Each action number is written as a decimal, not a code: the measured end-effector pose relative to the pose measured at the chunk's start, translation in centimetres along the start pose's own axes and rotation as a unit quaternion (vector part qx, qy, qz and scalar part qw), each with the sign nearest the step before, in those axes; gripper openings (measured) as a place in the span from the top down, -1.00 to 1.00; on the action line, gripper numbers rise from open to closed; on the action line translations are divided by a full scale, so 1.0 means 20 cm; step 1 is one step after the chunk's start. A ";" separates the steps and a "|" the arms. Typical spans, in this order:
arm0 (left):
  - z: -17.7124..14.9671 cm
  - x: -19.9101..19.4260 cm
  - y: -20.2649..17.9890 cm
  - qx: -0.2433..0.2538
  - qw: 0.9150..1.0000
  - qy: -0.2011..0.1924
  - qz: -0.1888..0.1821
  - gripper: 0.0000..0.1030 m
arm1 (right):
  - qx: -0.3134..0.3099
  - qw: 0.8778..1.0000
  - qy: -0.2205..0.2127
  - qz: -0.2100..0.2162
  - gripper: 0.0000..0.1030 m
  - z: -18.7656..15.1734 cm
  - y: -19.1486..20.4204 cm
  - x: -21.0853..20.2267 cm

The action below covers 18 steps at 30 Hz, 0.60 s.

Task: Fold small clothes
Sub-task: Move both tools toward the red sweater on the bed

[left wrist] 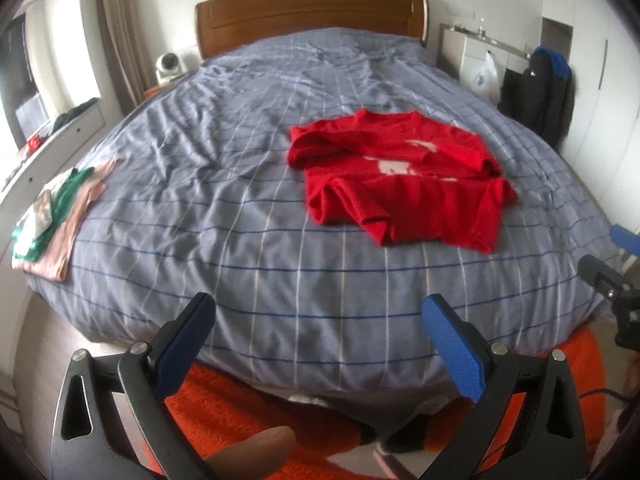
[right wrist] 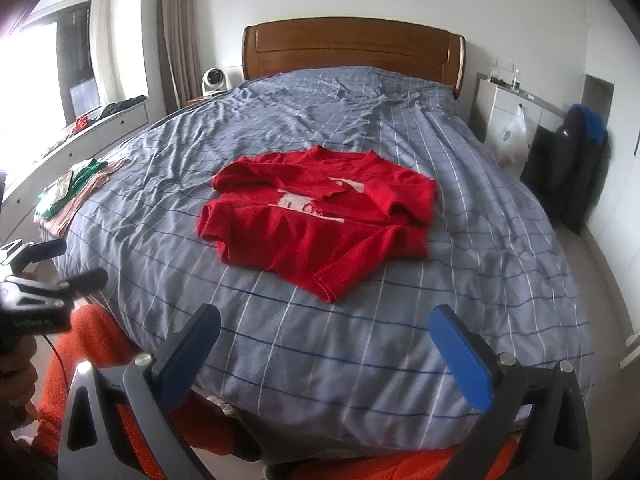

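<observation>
I see the red top lying rumpled on the bed, right of the bed's middle, its white print partly covered by a folded-over sleeve. Nothing touches it. Left tongs hang off the foot edge of the bed, jaws spread wide and empty. Right tongs sit likewise at the foot edge, spread and empty, nearer the right side. A stack of folded clothes, green on pink, lies at the bed's left edge near the foot corner. Headboard at the far end. Orange rug below the tongs.
</observation>
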<state>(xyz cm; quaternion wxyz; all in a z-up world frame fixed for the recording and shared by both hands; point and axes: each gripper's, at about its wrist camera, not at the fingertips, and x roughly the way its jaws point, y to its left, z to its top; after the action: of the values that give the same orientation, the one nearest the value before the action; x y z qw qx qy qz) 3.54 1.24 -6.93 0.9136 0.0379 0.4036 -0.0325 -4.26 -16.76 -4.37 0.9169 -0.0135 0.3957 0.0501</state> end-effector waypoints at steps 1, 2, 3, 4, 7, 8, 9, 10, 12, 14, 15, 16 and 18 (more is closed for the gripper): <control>0.00 0.00 -0.02 0.002 1.000 0.000 -0.003 -1.00 | 0.002 1.000 0.001 -0.005 -0.99 0.00 -0.01 0.00; 0.00 0.00 -0.03 0.004 1.000 0.001 -0.005 -1.00 | 0.005 1.000 0.001 -0.011 -0.99 0.00 -0.02 0.00; 0.01 0.00 -0.04 0.007 1.000 0.003 -0.009 -1.00 | 0.006 1.000 0.001 -0.014 -0.99 0.00 -0.03 0.00; 0.00 0.00 -0.06 0.011 1.000 0.005 -0.011 -0.99 | 0.008 1.000 0.001 -0.016 -0.99 0.00 -0.03 0.00; -0.01 0.01 -0.10 0.024 0.999 0.015 -0.017 -0.99 | 0.017 1.000 0.005 -0.022 -0.99 -0.01 -0.06 0.01; -0.01 0.01 -0.10 0.026 0.999 0.018 -0.019 -0.99 | 0.021 0.999 0.008 -0.023 -0.99 -0.02 -0.06 0.01; -0.01 0.02 -0.11 0.027 0.999 0.019 -0.021 -0.99 | 0.023 0.999 0.010 -0.025 -0.99 -0.02 -0.07 0.01; -0.01 0.02 -0.12 0.029 0.999 0.020 -0.022 -0.99 | 0.025 0.999 0.013 -0.025 -0.99 -0.02 -0.07 0.02; -0.01 0.03 -0.13 0.032 0.999 0.022 -0.023 -0.99 | 0.027 0.999 0.016 -0.027 -0.99 -0.03 -0.08 0.02; 0.00 0.03 -0.13 0.032 0.999 0.025 -0.023 -0.99 | 0.026 0.999 0.018 -0.027 -0.99 -0.03 -0.07 0.02; 0.00 0.03 -0.13 0.031 0.999 0.026 -0.024 -0.99 | 0.026 0.999 0.019 -0.027 -0.99 -0.04 -0.07 0.03; -0.01 0.04 -0.13 0.031 0.999 0.027 -0.024 -0.99 | 0.025 0.999 0.022 -0.026 -0.99 -0.04 -0.07 0.03; -0.01 0.05 -0.12 0.031 0.999 0.033 -0.023 -0.99 | 0.023 0.999 0.028 -0.025 -0.99 -0.04 -0.06 0.05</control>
<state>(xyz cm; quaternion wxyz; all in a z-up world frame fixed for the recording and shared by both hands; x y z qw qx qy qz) 3.76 -1.22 -7.90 0.8972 0.0580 0.4331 -0.0644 -4.11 -18.01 -5.68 0.9065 -0.0032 0.4219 0.0176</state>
